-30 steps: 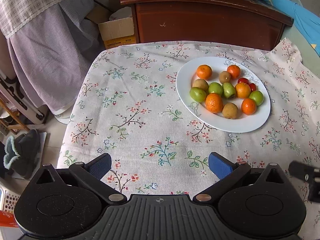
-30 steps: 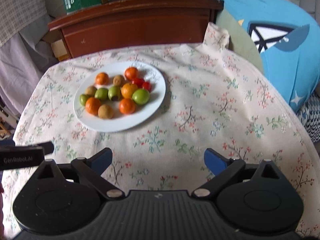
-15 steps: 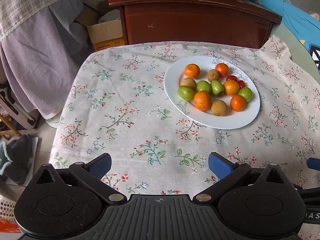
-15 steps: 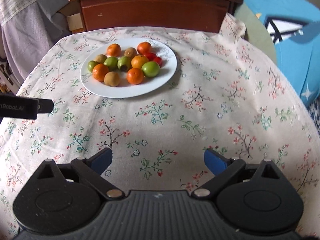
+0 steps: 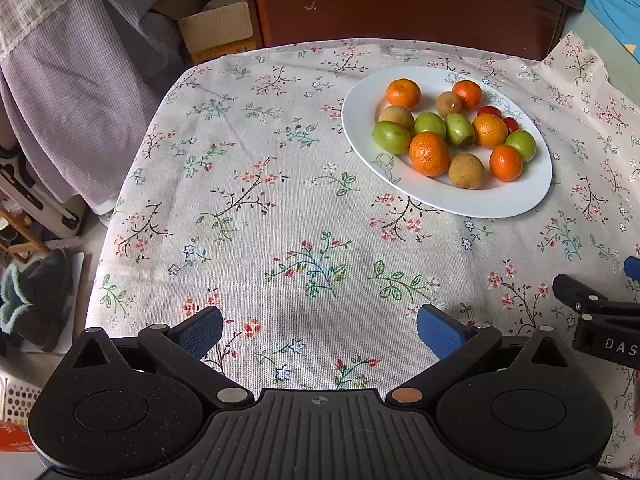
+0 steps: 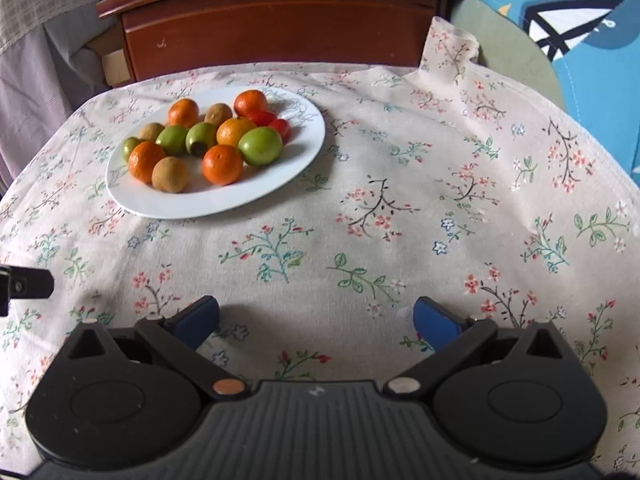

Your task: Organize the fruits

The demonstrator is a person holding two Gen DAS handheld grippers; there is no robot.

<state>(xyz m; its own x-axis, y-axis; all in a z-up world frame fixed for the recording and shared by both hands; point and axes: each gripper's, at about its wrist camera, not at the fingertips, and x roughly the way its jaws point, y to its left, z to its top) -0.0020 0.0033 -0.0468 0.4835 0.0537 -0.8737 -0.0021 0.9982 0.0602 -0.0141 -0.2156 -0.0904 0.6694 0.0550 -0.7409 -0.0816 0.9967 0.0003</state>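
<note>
A white plate (image 5: 516,200) (image 6: 280,184) on the floral tablecloth holds several mixed fruits: orange mandarins (image 5: 429,153) (image 6: 222,164), green fruits (image 5: 391,137) (image 6: 260,146), brown kiwi-like fruits (image 5: 466,171) (image 6: 170,174) and small red tomatoes (image 5: 489,111) (image 6: 280,126). My left gripper (image 5: 319,330) is open and empty, above the cloth well short of the plate, which lies ahead to the right. My right gripper (image 6: 316,322) is open and empty, with the plate ahead to the left.
The floral tablecloth (image 5: 280,208) (image 6: 440,208) covers the table. A dark wooden cabinet (image 5: 400,4) (image 6: 280,28) stands behind it. A cardboard box (image 5: 216,28) and draped grey fabric (image 5: 80,60) are at the left. A blue cushion (image 6: 580,40) lies at the right.
Both grippers moved forward over the table, so the plate looks nearer and larger in both views. Both stayed open and empty.
</note>
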